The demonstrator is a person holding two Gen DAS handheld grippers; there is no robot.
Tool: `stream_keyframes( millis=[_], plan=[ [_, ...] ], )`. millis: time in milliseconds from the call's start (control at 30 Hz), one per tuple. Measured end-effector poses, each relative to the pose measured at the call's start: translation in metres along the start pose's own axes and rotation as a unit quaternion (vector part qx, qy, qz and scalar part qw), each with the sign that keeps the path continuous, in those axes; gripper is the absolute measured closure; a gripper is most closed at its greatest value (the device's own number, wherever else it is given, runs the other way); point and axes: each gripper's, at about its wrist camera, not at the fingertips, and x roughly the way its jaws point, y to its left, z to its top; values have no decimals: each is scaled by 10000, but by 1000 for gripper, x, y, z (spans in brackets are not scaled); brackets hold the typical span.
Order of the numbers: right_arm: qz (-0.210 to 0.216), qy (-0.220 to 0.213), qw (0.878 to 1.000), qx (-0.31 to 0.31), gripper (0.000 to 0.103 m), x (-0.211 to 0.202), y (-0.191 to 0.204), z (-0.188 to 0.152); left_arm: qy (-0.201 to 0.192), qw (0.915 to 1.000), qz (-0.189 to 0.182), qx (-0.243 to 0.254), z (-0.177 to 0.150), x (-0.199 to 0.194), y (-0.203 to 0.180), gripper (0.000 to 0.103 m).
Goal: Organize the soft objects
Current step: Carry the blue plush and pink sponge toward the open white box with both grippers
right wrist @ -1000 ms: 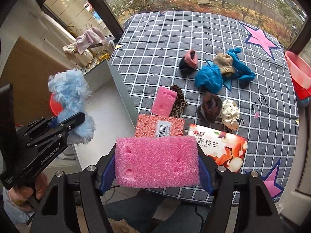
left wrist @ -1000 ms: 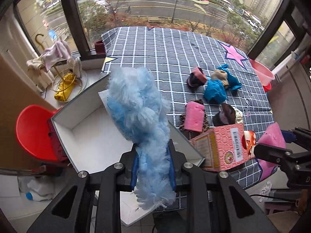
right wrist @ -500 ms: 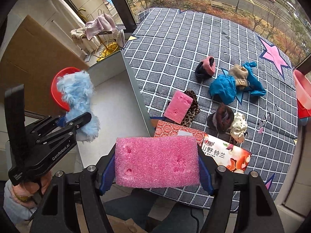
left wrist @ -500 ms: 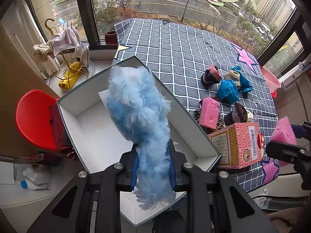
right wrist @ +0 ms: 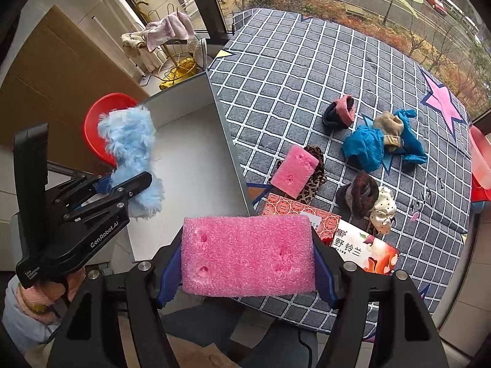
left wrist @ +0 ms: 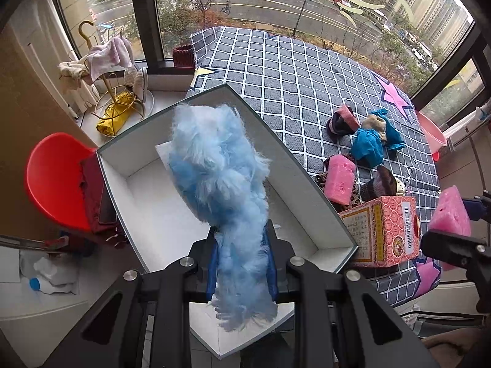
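While the left gripper pinches the blue fluffy toy right above the white box, the right gripper squeezes a pink sponge off to the side

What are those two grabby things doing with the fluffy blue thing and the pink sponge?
A person is tidying soft things. The left tongs pinch a fluffy blue toy above the white box, not yet dropped in. The right tongs grip a pink sponge near the bed's edge. Another sponge, socks and cloths lie on the checked bedspread.
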Motion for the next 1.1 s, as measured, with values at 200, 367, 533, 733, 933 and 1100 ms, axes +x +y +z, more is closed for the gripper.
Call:
stream_keyframes(
  millis=[200, 367, 533, 733, 933, 1100],
  plan=[
    [-26, 15, 9999, -135, 31, 0, 8, 2, 36, 10000, -5, -42, -1, 4, 4, 75],
    [-60, 33, 9997, -214, 31, 1, 12, 3, 45, 10000, -20, -62, -1, 6, 6, 75],
    [-91, 45, 9996, -260, 31, 1, 14, 3, 18, 9999, -37, -92, -1, 5, 7, 75],
    [-116, 62, 9994, -318, 31, 2, 17, 5, 3, 9999, -41, -122, -1, 5, 8, 75],
    [-116, 99, 9991, -397, 31, 4, 21, 6, 0, 9999, -44, -167, -2, 6, 11, 75],
    [-97, 102, 9989, -437, 31, 7, 24, 8, -19, 9998, -5, -178, 0, 6, 14, 75]
  ],
)
